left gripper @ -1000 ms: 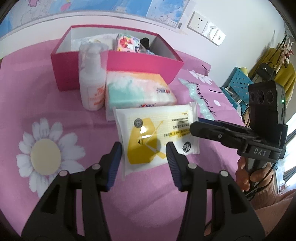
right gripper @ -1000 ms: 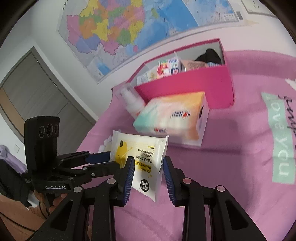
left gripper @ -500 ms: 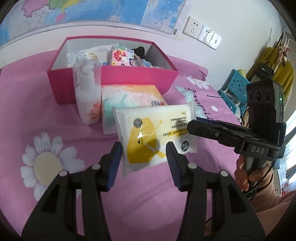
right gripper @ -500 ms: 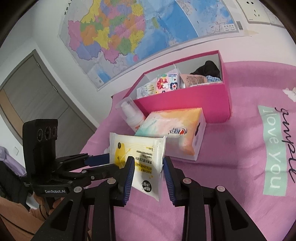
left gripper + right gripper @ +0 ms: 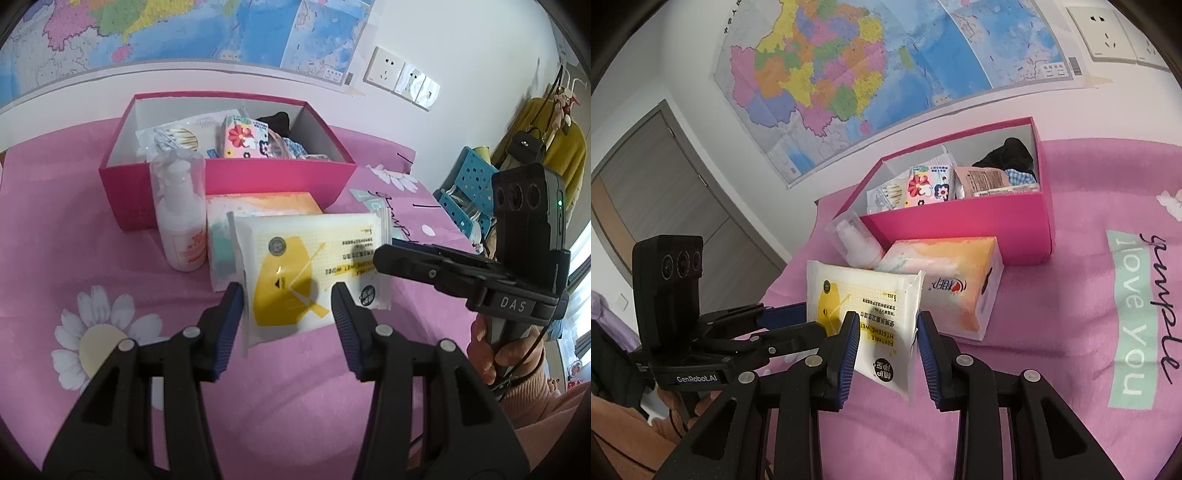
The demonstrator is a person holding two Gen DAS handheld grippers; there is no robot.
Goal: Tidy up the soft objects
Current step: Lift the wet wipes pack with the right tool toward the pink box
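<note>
The pink box [image 5: 229, 177] stands toward the far edge of the bed [image 5: 74, 236], under the wall map, and already holds several soft things: a flowered packet [image 5: 242, 136], a cotton-swab pouch [image 5: 177, 136], a pink sachet [image 5: 982, 181] and some dark cloth [image 5: 1008, 153]. That part of the sorting looks done.

Three things are not yet in the box. A pump bottle [image 5: 183, 218] stands on the pink cover just in front of the box's near wall. A tissue pack [image 5: 945, 288] lies beside the bottle, close to the same wall. The wet wipes pack [image 5: 310, 273] is lifted off the bed, nearer than the tissues.

The right gripper [image 5: 886, 347] is closed on the wipes pack's right end, with its pads pressing both faces of the pack. The left gripper [image 5: 288, 314] is apart at the pack's other end; its fingers [image 5: 231, 314] flank the pack, but whether either pad touches it I cannot tell.

By my reading, the wipes go in next, then the tissues. The hard bottle may not belong with them.
</note>
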